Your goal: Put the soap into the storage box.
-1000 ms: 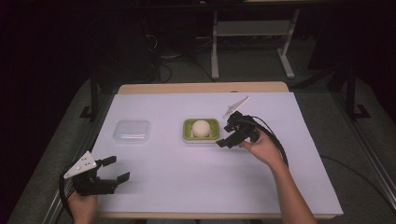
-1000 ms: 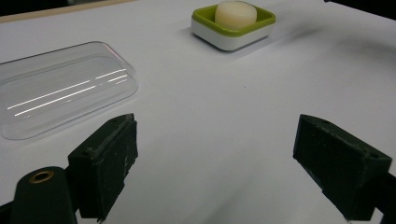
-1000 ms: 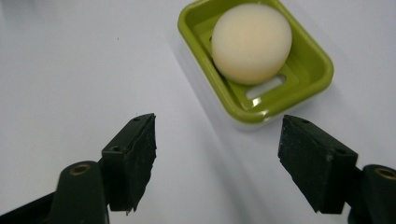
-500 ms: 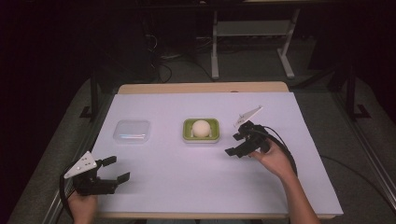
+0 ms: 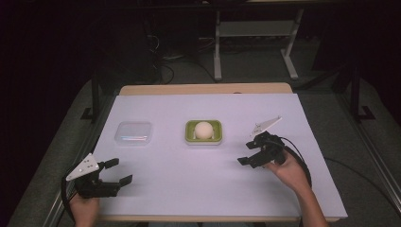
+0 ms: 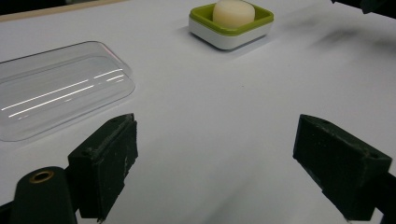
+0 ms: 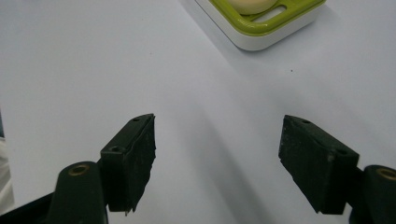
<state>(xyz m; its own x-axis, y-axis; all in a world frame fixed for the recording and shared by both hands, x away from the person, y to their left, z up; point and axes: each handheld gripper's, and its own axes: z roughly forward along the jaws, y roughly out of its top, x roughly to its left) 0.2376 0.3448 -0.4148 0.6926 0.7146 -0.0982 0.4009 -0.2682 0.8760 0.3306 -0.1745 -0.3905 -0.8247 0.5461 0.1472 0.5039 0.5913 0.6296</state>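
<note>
Green-and-white plastic marked the middle of the table: a soap dish stood there with a pale round soap seated in its green tray, upright and squarely in the recess. To its left, well apart, a clear plastic lid lay flat on the white table, likely kept off the dish so the soap could be reached from above. The right gripper hovered to the right of the dish and a little nearer the person, its jaws spread wide with nothing between them; in the right gripper view the dish sat just beyond the jaws at the far edge, so the tool seemed aimed back toward it. The left gripper hung low over the near left corner of the table, jaws likewise parted and empty, and its camera looked across bare tabletop at the lid on the left and the dish farther off. That placement suggested the left tool was parked clear, ready for the lid, while the right one dealt with the dish and soap.
</note>
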